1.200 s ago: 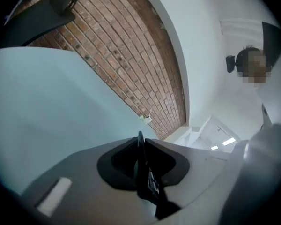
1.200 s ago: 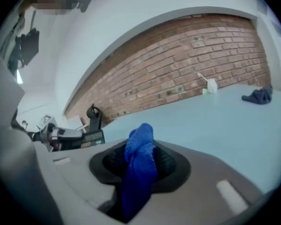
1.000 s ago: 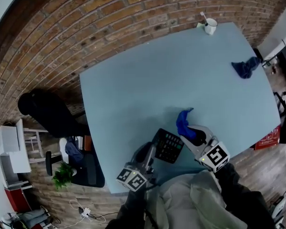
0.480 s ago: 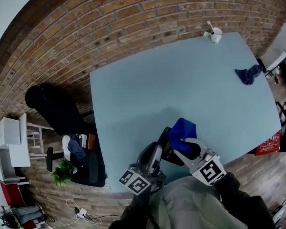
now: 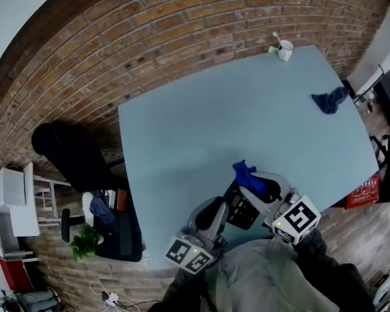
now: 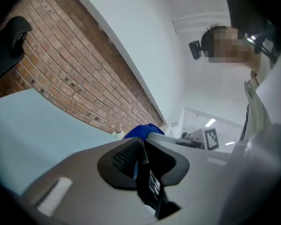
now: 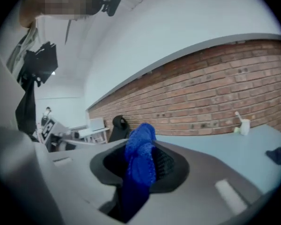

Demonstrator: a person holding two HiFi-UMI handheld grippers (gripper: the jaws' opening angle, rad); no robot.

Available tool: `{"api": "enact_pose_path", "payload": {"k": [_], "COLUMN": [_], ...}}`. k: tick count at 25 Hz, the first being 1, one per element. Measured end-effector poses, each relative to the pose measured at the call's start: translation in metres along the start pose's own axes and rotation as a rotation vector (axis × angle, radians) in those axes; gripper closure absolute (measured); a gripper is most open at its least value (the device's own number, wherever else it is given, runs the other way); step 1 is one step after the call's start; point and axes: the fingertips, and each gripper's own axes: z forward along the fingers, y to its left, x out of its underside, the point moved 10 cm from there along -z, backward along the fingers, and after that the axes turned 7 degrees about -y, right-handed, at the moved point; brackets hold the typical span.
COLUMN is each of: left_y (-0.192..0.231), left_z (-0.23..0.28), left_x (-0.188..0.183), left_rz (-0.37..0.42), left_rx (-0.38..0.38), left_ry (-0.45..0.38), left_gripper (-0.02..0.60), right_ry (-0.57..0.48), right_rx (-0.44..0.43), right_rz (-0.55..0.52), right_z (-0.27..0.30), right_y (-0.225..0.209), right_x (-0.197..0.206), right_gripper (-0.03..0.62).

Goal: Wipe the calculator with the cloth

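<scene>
– Calculator (image 5: pixel 246 210) first: where does it sit?
– Between the jaws of the left claw (image 5: pixel 227 208), which is clenched on it. In the left gripper view it stands edge-on in the gap, thin and dark, with a few keys just showing.
– And the right claw (image 5: pixel 260 186)?
– Clamped on the cloth (image 5: pixel 246 173), a bright blue bunch. Its jaws have just been closing with the cloth between them. In the right gripper view the cloth fills the gap and pokes up past the tips.
– How do the two claws stand to each other?
– Side by side, tips angled toward one another over the near edge of the counter (image 5: pixel 214 122). The cloth lies just beside the calculator's far end. Whether they touch I cannot tell.
– Anything else ahead of them?
– Far beyond the right claw's tips, off to its right, a second cloth (image 5: pixel 328 101), darker blue, lies crumpled near the counter's edge. Further off, at the far corner, stands a white mug (image 5: pixel 286 49) with something upright in it. Behind the counter is a brick wall (image 5: pixel 149 38).
</scene>
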Motion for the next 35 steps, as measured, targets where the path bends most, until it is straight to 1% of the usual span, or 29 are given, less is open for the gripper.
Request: {"api": "enact_pose_path", "payload": {"k": [1,2,3,4,6,8,9,10,11,13,14,16,18,19,21,23,25,27,28,31,32,33,34,35], "left_y": [-0.006,-0.012,-0.018,-0.023,-0.032,-0.035,-0.034,-0.032,-0.029,-0.019,-0.012,0.000,0.015,0.022,0.031,0.031,0.023,0.016,0.015,0.015,0.015,0.015,0.015,0.013], "left_z": [0.004,0.010,0.016,0.021,0.029,0.030,0.029,0.027,0.025,0.017,0.012,0.000,-0.009,-0.012,-0.014,-0.011,-0.004,0.004,0.006,0.009,0.010,0.010,0.011,0.012], "left_x": [0.001,0.001,0.002,0.003,0.006,0.007,0.006,0.005,0.003,0.001,0.000,-0.002,-0.002,-0.001,0.005,0.015,0.024,0.029,0.029,0.029,0.029,0.031,0.033,0.036], "left_rz": [0.029,0.061,0.094,0.130,0.188,0.201,0.189,0.167,0.135,0.053,0.008,-0.089,-0.190,-0.244,-0.358,-0.447,-0.542,-0.665,-0.707,-0.764,-0.766,-0.748,-0.703,-0.651], "left_rx": [0.024,0.047,0.065,0.077,0.087,0.095,0.098,0.097,0.090,0.064,0.048,0.007,-0.041,-0.060,-0.075,-0.067,-0.037,-0.002,0.008,0.029,0.031,0.026,0.009,-0.016], "left_ry": [0.006,0.010,0.016,0.024,0.044,0.051,0.047,0.037,0.022,-0.023,-0.053,-0.123,-0.188,-0.218,-0.276,-0.308,-0.346,-0.399,-0.406,-0.375,-0.358,-0.331,-0.290,-0.243], "left_gripper": [0.529,0.531,0.532,0.532,0.532,0.532,0.532,0.533,0.534,0.534,0.534,0.534,0.534,0.534,0.531,0.528,0.526,0.511,0.509,0.502,0.496,0.491,0.456,0.379], "right_ry": [-0.001,0.001,0.007,0.020,0.061,0.077,0.074,0.072,0.076,0.087,0.084,0.049,-0.032,-0.076,-0.146,-0.207,-0.274,-0.341,-0.366,-0.384,-0.373,-0.360,-0.347,-0.339], "right_rx": [0.036,0.043,0.020,-0.024,-0.141,-0.235,-0.253,-0.247,-0.218,-0.125,-0.082,-0.016,0.053,0.087,0.136,0.160,0.171,0.187,0.194,0.204,0.206,0.208,0.209,0.205], "right_rz": [-0.010,-0.015,-0.020,-0.030,-0.063,-0.071,-0.060,-0.047,-0.039,-0.027,0.010,0.147,0.276,0.315,0.333,0.324,0.314,0.300,0.298,0.316,0.319,0.313,0.294,0.264], "right_z": [-0.004,-0.006,-0.006,-0.006,-0.002,0.002,0.004,0.005,0.005,0.001,-0.002,-0.012,-0.024,-0.027,-0.028,-0.028,-0.029,-0.032,-0.034,-0.037,-0.038,-0.038,-0.037,-0.037], "right_y": [-0.013,-0.021,-0.024,-0.020,0.000,0.018,0.020,0.016,0.006,-0.025,-0.039,-0.056,-0.056,-0.051,-0.038,-0.028,-0.020,-0.016,-0.014,-0.013,-0.014,-0.014,-0.012,-0.010], "right_x": [-0.005,-0.011,-0.017,-0.022,-0.029,-0.034,-0.035,-0.035,-0.033,-0.023,-0.015,-0.001,0.012,0.017,0.025,0.027,0.024,0.018,0.016,0.015,0.016,0.016,0.016,0.014], "right_gripper": [0.488,0.488,0.488,0.488,0.488,0.490,0.488,0.488,0.488,0.488,0.488,0.488,0.488,0.488,0.488,0.488,0.488,0.490,0.489,0.489,0.489,0.488,0.488,0.488]}}
